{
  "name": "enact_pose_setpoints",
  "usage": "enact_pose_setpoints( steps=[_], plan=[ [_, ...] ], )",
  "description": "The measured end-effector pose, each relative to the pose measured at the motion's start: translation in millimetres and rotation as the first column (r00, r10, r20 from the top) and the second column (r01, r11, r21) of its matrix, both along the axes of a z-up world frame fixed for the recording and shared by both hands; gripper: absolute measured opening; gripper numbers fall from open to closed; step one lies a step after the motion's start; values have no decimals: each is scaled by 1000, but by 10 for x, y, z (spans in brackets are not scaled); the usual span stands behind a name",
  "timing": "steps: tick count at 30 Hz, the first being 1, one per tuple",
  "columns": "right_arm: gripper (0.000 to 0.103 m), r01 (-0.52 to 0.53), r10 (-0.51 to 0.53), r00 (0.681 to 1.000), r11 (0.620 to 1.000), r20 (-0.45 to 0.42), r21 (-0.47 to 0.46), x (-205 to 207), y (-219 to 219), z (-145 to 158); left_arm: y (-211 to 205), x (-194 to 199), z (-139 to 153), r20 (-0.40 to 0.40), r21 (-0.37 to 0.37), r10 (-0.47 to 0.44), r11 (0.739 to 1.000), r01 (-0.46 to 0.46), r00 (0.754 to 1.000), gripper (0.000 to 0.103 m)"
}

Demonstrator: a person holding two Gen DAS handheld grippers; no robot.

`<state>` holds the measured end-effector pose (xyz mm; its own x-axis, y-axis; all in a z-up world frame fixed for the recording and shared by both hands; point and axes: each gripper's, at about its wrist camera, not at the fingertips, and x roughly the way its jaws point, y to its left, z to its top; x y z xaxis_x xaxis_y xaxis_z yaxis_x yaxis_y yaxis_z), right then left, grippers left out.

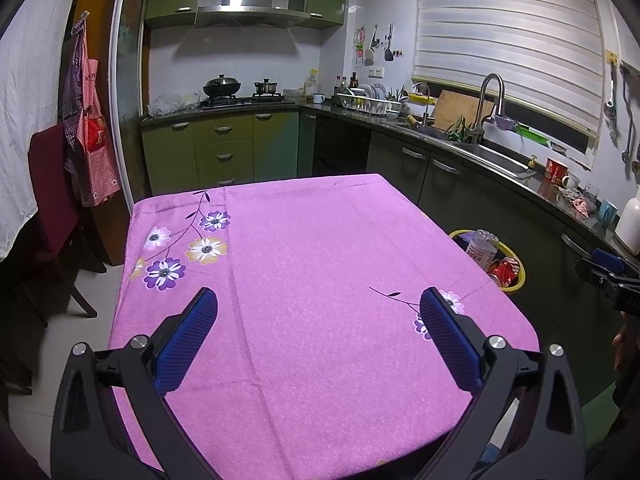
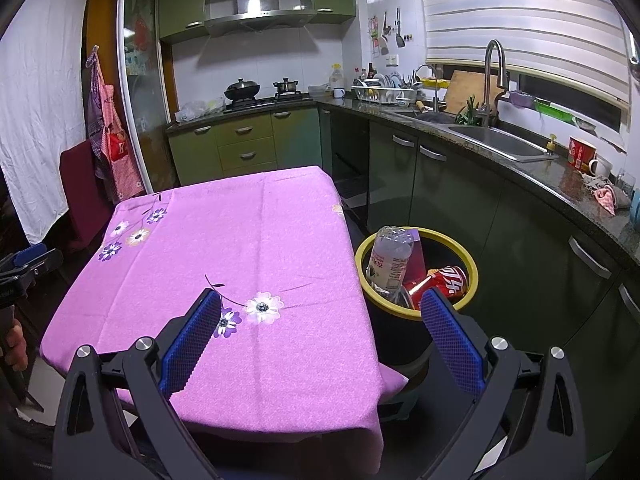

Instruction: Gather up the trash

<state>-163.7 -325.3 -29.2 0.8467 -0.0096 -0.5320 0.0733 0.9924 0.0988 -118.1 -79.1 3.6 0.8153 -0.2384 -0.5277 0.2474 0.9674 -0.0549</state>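
Blue pads of left hand-held gripper (image 1: 318, 300) spread wide apart at bottom of frame, holding nothing, over pink tabletop (image 1: 320, 264). Right hand-held gripper (image 2: 320, 300) same: pads apart, nothing between. Bin (image 2: 416, 312) with yellow rim sits on floor, right of tabletop. Inside bin: clear bottle (image 2: 390, 258), red can (image 2: 442, 280), purple card (image 2: 416, 254). Sink (image 2: 496, 142) at upper right.

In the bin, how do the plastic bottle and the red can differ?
The plastic bottle is clear with a white label; the red can is opaque red with white lettering. The bottle stands nearly upright, poking above the bin's yellow rim; the can lies on its side, lower. Both sit inside the bin, touching neither gripper.
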Motion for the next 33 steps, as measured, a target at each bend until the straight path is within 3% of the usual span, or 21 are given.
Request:
enact_pose_setpoints(
  steps=[33],
  plan=[
    [99, 7, -7, 1000, 1000, -1, 5, 15, -10, -1, -20, 47, -61, -22, 4, -15, 1000, 15, 1000, 97]
  ],
)
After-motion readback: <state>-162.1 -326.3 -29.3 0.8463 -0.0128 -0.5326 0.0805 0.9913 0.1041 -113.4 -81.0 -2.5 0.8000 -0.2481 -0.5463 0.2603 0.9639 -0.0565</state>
